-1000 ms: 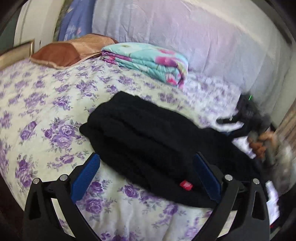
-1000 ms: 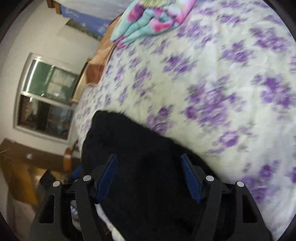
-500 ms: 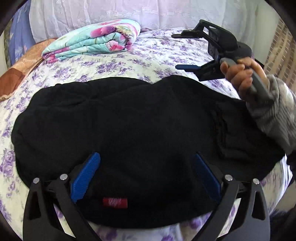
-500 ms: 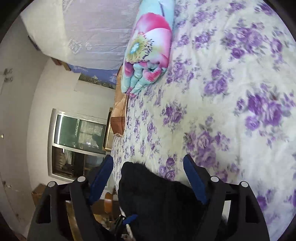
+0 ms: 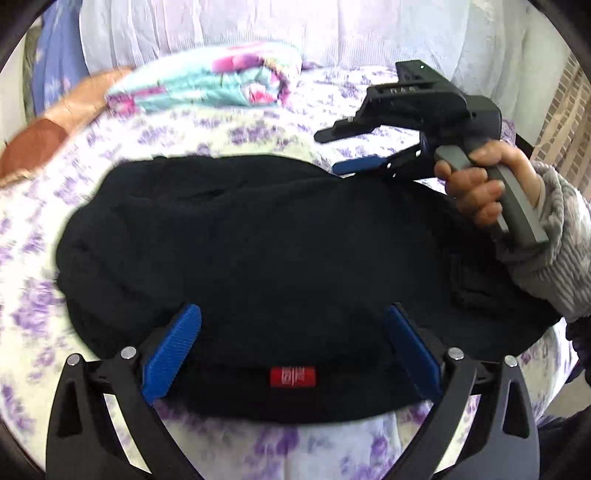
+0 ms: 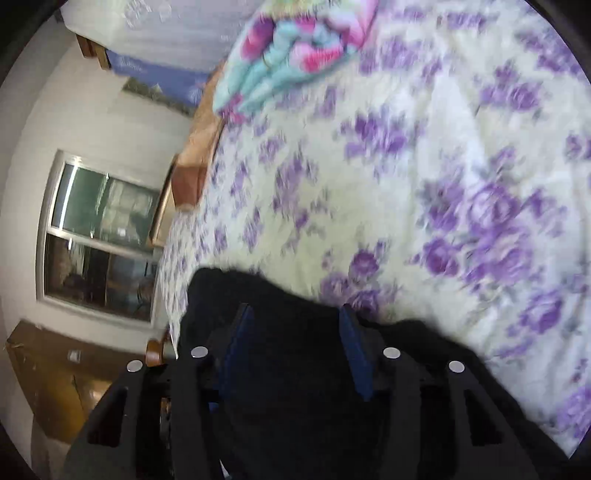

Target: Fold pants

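The black pants (image 5: 266,258) lie in a thick bundle on the floral bed, with a small red label (image 5: 293,376) at the near edge. My left gripper (image 5: 291,325) is open just above that near edge, its blue pads on either side of the label. My right gripper (image 5: 338,151) shows in the left wrist view at the far right edge of the pants, held in a hand. In the right wrist view the right gripper (image 6: 295,325) has black pants cloth (image 6: 295,387) between its blue pads, with the jaws narrowed but a gap still between them.
A folded turquoise and pink blanket (image 5: 207,88) and a brown pillow (image 5: 44,136) lie at the far side of the bed (image 5: 37,295). A white curtain (image 5: 332,29) hangs behind. A window (image 6: 99,236) and a wooden cabinet (image 6: 55,380) stand beyond the bed's left edge.
My right gripper's jaws have narrowed from wide open and dropped onto the far edge of the pants. My left gripper has stayed open over the near edge, shifting slightly.
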`<state>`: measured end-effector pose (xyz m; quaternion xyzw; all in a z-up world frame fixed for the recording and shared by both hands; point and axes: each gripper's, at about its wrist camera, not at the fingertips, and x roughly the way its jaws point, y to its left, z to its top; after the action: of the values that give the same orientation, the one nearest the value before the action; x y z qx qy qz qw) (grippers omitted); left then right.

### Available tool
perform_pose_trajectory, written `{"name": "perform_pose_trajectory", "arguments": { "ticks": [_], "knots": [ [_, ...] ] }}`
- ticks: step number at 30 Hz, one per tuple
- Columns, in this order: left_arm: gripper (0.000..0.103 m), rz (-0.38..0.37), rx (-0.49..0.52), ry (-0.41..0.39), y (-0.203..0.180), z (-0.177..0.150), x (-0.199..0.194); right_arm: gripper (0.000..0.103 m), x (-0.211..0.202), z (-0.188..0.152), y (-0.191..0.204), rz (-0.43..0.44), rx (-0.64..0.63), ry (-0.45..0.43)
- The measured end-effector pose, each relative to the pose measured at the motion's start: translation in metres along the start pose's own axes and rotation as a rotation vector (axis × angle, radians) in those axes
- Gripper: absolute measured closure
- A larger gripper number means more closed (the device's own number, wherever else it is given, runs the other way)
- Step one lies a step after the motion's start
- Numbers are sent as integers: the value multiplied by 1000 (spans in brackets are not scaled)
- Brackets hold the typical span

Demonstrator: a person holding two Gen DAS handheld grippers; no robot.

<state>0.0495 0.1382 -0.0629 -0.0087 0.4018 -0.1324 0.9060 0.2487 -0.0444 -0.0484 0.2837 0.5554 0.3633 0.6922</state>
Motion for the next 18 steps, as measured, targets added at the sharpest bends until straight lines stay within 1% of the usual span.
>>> {"name": "perform_pose_trajectory", "arguments": {
  "ticks": [1,2,3,4,5,6,7,8,9,10,11,13,14,16,18],
  "knots": [
    [5,-21,-9,-22,2,-1,-8,42,3,-2,9,39,-19,32],
    [5,-36,-18,-40,4,-1,-14,41,10,-6,19,72,-36,74],
    [5,-38,-32,-63,9,-1,-21,39,19,-9,26,96,-47,114],
    [5,-23,-47,-75,15,1,-23,36,35,-12,32,125,-48,175],
    [5,-5,-69,-72,23,2,-22,35,45,-12,31,121,-38,200],
    [5,15,-114,-46,34,2,-17,35,57,-11,28,70,-27,198],
    [5,23,-170,-9,47,1,-9,39,63,-7,23,5,-34,148],
    [5,-4,-242,32,63,-4,0,44,67,-2,21,-10,-42,114],
    [6,-57,-293,42,74,-7,3,51,64,2,19,-18,-19,71],
    [6,-109,-340,19,83,-11,-2,51,55,3,21,-37,-11,22],
    [6,-146,-377,1,90,-12,-10,50,48,3,26,-62,-29,-15],
    [5,-185,-426,-26,102,-14,-22,39,26,-3,43,-90,-109,-73],
    [5,-197,-451,-35,109,-14,-25,38,14,-8,51,-99,-140,-91],
    [5,-218,-513,-26,125,-15,-23,29,-12,-26,63,-111,-202,-128],
    [5,-288,-594,-17,141,-18,-22,24,-39,-48,68,-143,-238,-175]
  ]
}}
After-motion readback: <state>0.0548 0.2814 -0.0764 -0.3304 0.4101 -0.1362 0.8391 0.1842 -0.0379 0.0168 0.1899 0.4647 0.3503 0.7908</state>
